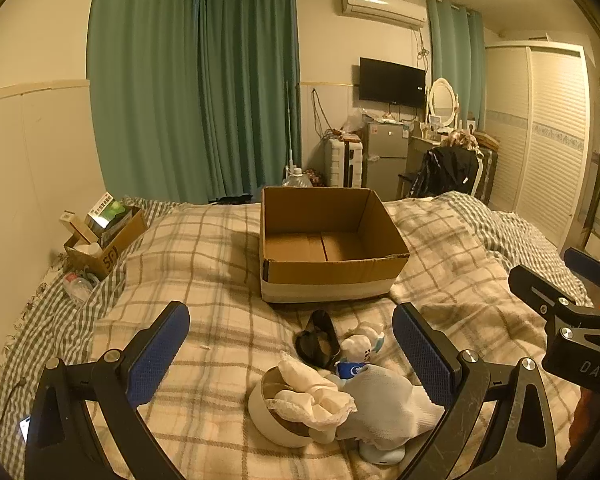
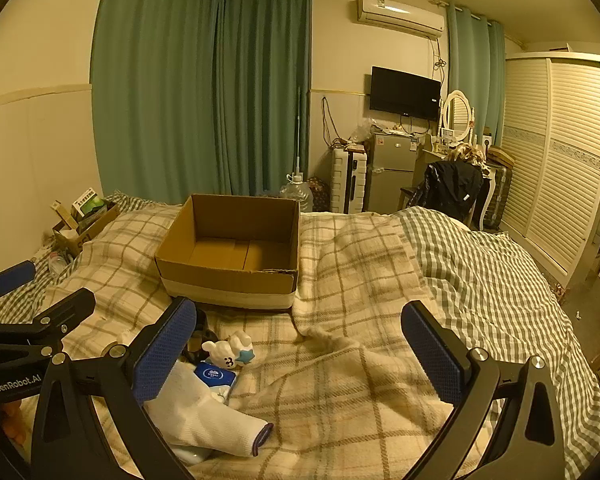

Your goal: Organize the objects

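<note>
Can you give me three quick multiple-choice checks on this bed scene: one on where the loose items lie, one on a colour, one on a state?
1. Where does the pile of small items lie relative to the cardboard box?
A. inside it
B. on the blanket in front of it, nearer the cameras
C. behind it, by the curtains

2. What colour are the curtains?
A. green
B. red
C. white

3. What state is the left gripper in?
A. shut on the white sock
B. shut on the box's edge
C. open, holding nothing

Answers: 1 B, the white sock and small white toy lie on the plaid blanket; the box is empty. 2 A, green folds. 3 C, its fingers stand wide apart.
</note>
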Demonstrator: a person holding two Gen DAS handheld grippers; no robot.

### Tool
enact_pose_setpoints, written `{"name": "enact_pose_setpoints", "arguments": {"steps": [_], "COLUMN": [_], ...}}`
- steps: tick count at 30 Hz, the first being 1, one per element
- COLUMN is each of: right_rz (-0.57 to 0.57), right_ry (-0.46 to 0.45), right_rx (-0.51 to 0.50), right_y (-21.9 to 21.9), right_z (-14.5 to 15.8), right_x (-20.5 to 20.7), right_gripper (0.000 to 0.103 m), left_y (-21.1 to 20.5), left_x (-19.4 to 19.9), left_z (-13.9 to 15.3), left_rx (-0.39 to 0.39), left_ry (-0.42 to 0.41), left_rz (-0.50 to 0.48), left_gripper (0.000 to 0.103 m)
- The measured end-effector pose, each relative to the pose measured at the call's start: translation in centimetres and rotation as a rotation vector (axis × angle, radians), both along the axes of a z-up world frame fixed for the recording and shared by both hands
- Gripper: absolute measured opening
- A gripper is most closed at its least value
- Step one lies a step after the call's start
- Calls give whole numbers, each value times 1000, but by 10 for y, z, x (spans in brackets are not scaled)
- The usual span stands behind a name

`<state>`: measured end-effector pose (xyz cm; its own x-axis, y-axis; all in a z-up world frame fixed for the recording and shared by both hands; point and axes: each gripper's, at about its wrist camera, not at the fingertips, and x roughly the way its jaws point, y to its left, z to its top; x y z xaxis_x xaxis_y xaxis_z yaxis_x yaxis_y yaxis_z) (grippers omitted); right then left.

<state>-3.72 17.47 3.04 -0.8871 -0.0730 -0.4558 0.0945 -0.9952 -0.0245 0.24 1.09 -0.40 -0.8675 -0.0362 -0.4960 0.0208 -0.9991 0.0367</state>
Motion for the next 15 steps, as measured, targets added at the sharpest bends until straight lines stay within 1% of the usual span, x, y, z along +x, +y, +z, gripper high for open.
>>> {"name": "enact_pose_setpoints", "arguments": {"steps": [8, 12, 14, 15], "right_rz": [4, 27, 47, 68], "right_ry": [21, 41, 34, 12], "right_rx": [2, 9, 16, 26], "right_y": [-1, -6, -8, -12], "right_z": [10, 20, 20, 18], "right_x": [8, 18, 20, 18], "right_gripper": [103, 103, 103, 103], "left_y": [-3, -9, -14, -18], "left_x": [6, 11, 12, 11], "left_z": [9, 14, 12, 8], "left_rx": [0, 1, -6, -13], "left_ry": [1, -1, -25, -46], "left_rz": [-3, -6, -8, -6], "left_gripper": [103, 103, 103, 103]}}
